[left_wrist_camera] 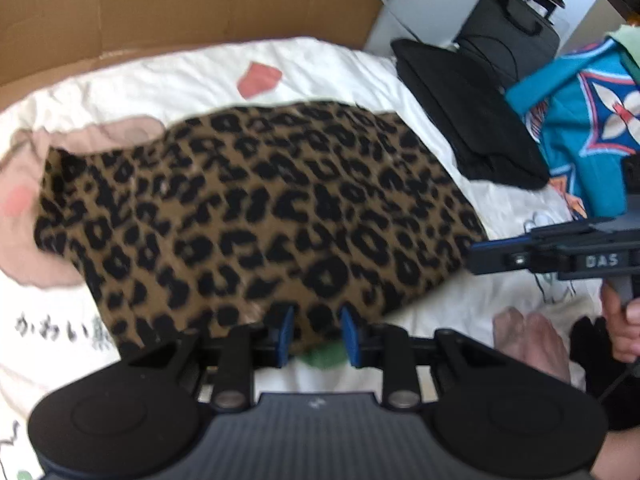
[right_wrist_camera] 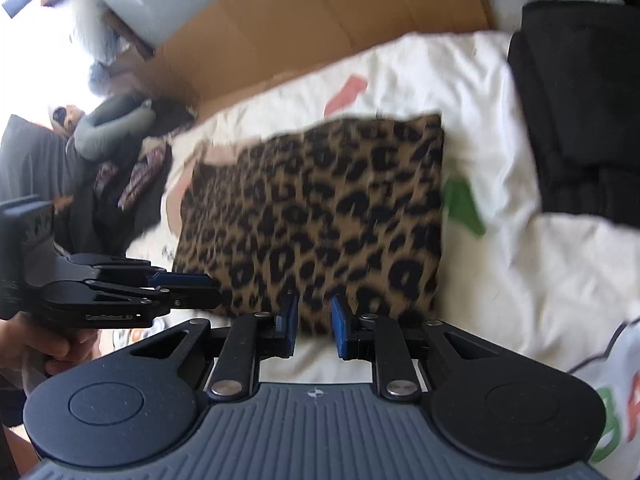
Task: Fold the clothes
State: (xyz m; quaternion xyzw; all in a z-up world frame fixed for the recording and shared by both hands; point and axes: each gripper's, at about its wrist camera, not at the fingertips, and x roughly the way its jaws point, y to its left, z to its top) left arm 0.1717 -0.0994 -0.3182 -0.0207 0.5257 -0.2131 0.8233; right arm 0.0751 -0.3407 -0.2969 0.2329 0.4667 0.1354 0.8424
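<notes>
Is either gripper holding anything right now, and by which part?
Nothing seems held. The left gripper and right gripper sit at the near edge of the leopard cloth, fingers apart, not pinching it.

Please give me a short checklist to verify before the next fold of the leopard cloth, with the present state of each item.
1. Leopard garment lies flat on the white sheet: ok.
2. Left gripper at its near edge: ok.
3. Right gripper at its near edge: ok.
4. Pads actually pinch fabric: cannot tell; gaps show.
5. Black garment apart from it: ok.
6. Pictures sharp: not ok, blurred.
</notes>
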